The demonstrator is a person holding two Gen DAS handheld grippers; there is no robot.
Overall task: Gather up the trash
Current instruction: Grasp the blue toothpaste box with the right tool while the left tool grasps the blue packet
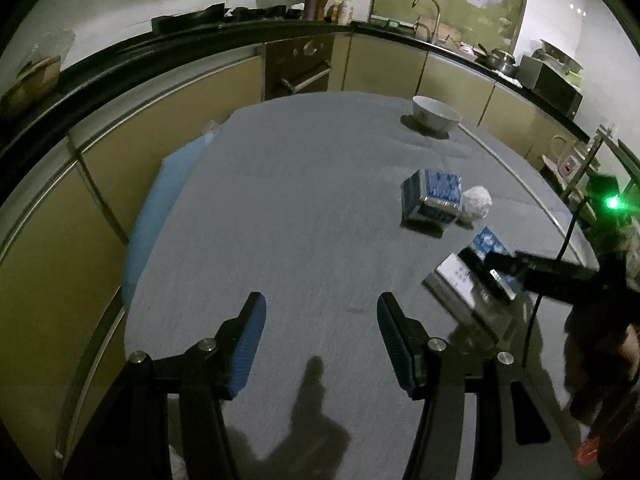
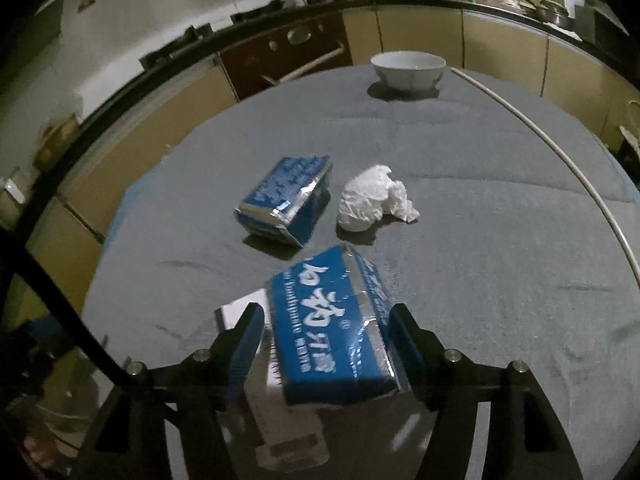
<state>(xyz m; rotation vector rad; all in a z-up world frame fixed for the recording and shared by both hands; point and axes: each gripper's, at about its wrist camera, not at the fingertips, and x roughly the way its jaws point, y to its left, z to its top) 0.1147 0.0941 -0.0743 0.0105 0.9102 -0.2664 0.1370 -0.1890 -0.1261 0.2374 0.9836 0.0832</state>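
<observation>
On the grey cloth table lie a blue carton (image 2: 285, 200) on its side and a crumpled white wrapper (image 2: 372, 200) just right of it. A second blue carton with white lettering (image 2: 332, 332) sits between the fingers of my right gripper (image 2: 326, 344); the pads are at its sides, with a small gap on the left. Both pieces also show in the left wrist view: carton (image 1: 432, 196), wrapper (image 1: 476, 202). My left gripper (image 1: 320, 344) is open and empty over bare cloth, left of the right gripper (image 1: 504, 276).
A white bowl (image 2: 408, 68) stands at the table's far edge, also in the left wrist view (image 1: 436, 114). A white flat card (image 2: 244, 312) lies under the near carton. Kitchen cabinets and an oven (image 1: 300, 66) ring the table. A blue cushion (image 1: 160, 216) sits at the left edge.
</observation>
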